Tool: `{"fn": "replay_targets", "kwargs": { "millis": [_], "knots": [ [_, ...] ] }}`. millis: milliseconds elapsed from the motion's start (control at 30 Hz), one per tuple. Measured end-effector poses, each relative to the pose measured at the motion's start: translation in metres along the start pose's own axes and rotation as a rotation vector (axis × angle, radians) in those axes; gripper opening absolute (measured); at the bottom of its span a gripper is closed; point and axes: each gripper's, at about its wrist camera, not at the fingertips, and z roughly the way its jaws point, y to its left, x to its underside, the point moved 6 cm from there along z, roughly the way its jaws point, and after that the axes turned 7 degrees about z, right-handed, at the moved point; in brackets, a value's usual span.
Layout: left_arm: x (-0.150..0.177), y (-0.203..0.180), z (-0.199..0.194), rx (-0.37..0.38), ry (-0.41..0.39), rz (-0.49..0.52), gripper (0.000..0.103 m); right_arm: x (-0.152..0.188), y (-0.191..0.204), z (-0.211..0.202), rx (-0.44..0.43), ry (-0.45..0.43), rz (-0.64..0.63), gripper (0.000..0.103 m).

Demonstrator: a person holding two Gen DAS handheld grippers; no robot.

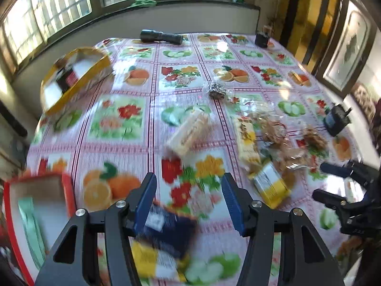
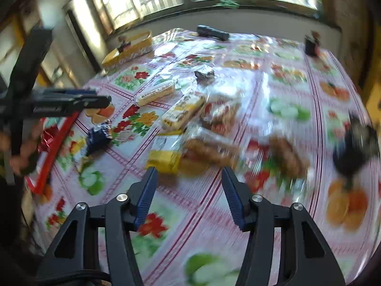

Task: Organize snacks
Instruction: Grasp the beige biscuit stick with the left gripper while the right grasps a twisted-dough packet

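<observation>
Snacks [image 1: 247, 140] mostly lie loose mid-table; few sit in the red tray [image 1: 69, 190] at its near-left corner. Both the left gripper [image 1: 189, 197] and right gripper [image 2: 188, 190] hover spread, empty.

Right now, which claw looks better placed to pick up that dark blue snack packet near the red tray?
Left. The left claw hangs open just above the dark blue packet, beside the red tray. The right claw, also open, faces the yellow packet instead.
</observation>
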Motion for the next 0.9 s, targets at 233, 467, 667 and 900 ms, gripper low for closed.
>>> {"fn": "replay_targets", "kwargs": {
  "millis": [233,467,667,900],
  "knots": [
    [-0.030,-0.006,0.053,-0.037,0.085,0.127,0.057,-0.019,-0.008,0.032,0.008,0.081,-0.187,0.057],
    [-0.044,-0.007,0.094,-0.063,0.142,0.169,0.057,-0.025,-0.011,0.051,0.010,0.122,-0.242,0.057],
    [-0.045,-0.010,0.099,0.003,0.119,0.149,0.037,-0.019,-0.016,0.062,0.042,0.139,-0.251,0.049],
    [-0.026,-0.024,0.085,0.056,0.128,0.138,0.032,-0.012,-0.016,0.052,0.066,0.130,-0.151,0.036]
  ]
}}
